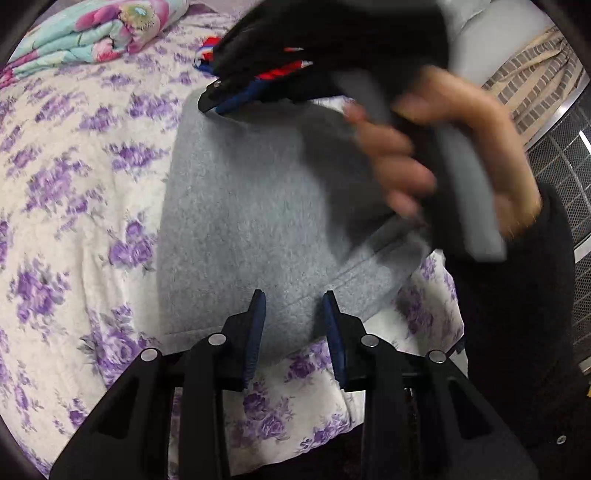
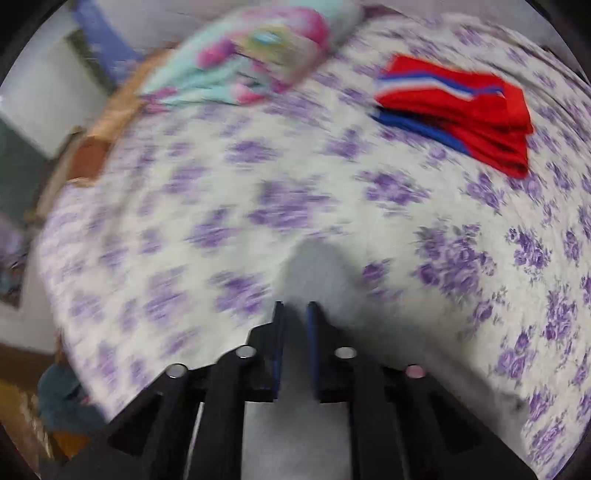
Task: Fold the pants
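Grey fleece pants (image 1: 251, 206) lie folded on the floral bedspread (image 1: 74, 192) in the left wrist view. My left gripper (image 1: 293, 306) is open, its blue-padded fingers just above the near edge of the pants, holding nothing. My right gripper shows in that view as black fingers (image 1: 218, 98) at the far edge of the pants, with the hand (image 1: 443, 155) holding it. In the blurred right wrist view my right gripper (image 2: 295, 314) has its jaws narrowly apart around a grey fold of the pants (image 2: 314, 266).
Folded red and blue garments (image 2: 461, 110) lie on the bed at the far right. A folded flowered blanket (image 1: 96, 33) lies at the head of the bed. A metal mesh panel (image 1: 565, 177) stands at the right of the bed.
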The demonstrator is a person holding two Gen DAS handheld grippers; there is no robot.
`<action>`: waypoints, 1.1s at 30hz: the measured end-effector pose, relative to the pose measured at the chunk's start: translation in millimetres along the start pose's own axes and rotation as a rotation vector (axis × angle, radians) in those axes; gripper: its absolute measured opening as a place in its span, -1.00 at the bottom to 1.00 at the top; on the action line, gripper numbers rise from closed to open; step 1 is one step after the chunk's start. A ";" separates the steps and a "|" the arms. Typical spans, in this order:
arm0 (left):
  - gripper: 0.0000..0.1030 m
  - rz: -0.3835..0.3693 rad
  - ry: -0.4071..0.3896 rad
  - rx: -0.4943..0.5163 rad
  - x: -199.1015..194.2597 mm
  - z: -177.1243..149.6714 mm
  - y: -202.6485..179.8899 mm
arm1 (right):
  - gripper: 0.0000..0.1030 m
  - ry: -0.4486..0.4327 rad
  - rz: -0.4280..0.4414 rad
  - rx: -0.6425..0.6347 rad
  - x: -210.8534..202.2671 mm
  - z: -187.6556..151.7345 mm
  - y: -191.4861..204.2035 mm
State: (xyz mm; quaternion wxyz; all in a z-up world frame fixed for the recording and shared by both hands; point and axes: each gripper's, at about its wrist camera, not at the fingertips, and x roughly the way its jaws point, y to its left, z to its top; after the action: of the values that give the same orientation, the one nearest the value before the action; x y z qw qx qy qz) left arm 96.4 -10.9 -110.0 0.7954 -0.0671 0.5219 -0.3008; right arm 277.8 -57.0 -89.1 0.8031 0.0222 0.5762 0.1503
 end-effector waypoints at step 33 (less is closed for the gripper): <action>0.87 -0.210 -0.013 -0.340 -2.7 33.4 86.1 | 0.76 -0.391 0.100 0.357 -137.0 -292.3 -113.1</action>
State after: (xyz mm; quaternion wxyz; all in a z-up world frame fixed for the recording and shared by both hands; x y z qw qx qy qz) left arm 159.9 53.4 -129.2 0.7401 -0.2565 0.5502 -0.2892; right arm -10.1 -241.7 -84.8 0.8740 0.2206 0.4257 0.0789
